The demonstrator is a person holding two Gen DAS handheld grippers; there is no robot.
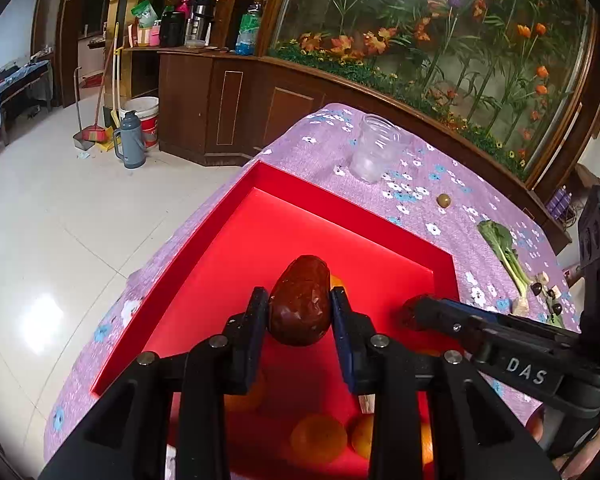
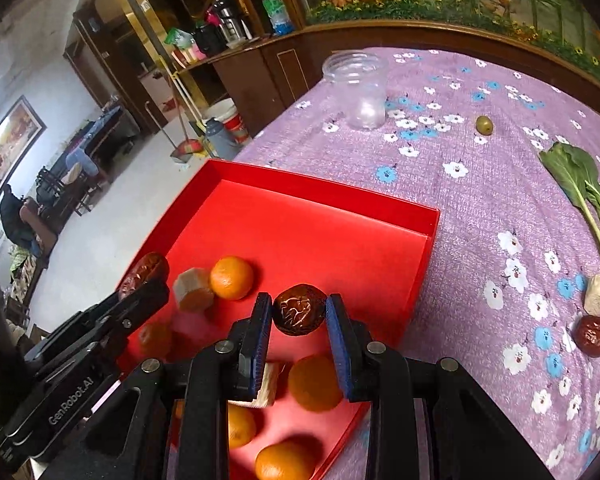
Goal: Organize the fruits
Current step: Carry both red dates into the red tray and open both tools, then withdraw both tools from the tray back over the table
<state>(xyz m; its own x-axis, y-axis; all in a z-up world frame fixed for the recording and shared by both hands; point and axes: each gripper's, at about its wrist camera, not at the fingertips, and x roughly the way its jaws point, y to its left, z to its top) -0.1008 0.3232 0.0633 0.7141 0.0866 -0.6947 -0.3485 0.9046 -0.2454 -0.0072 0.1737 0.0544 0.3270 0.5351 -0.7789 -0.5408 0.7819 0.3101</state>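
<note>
- The left gripper (image 1: pixel 299 304) is closed on a wrinkled dark red date (image 1: pixel 299 300), which sits between its blue-padded fingers with each side of the fruit touching a pad; the date hangs above the floor of the red box (image 1: pixel 220 280).
- The right gripper (image 2: pixel 299 314) likewise clamps a second date (image 2: pixel 299 309), rounder in this view, pressed between its two blue pads and held over the near right part of the same red box (image 2: pixel 320 240).
- In the left wrist view the right gripper (image 1: pixel 414 312) reaches in from the right, its body marked "DAS"; in the right wrist view the left gripper (image 2: pixel 148 276) enters from the left, its housing reading "GenRobot.AI".
- Inside the box lie several oranges (image 2: pixel 232 277), with a pale cut chunk (image 2: pixel 192 290) just beside one of them; more oranges sit below the right gripper's fingers.
- Outside the box, on the purple flowered tablecloth (image 2: pixel 480 200), a third date (image 2: pixel 593 336) lies well to the right, near a pale ginger-like piece (image 2: pixel 596 294).
- A leafy green vegetable (image 2: pixel 580 184) stretches beyond that piece, and a small green olive-like fruit (image 2: pixel 484 125) lies farther back.
- A clear plastic jar (image 2: pixel 358 88) stands upright past the box's far wall.
</note>
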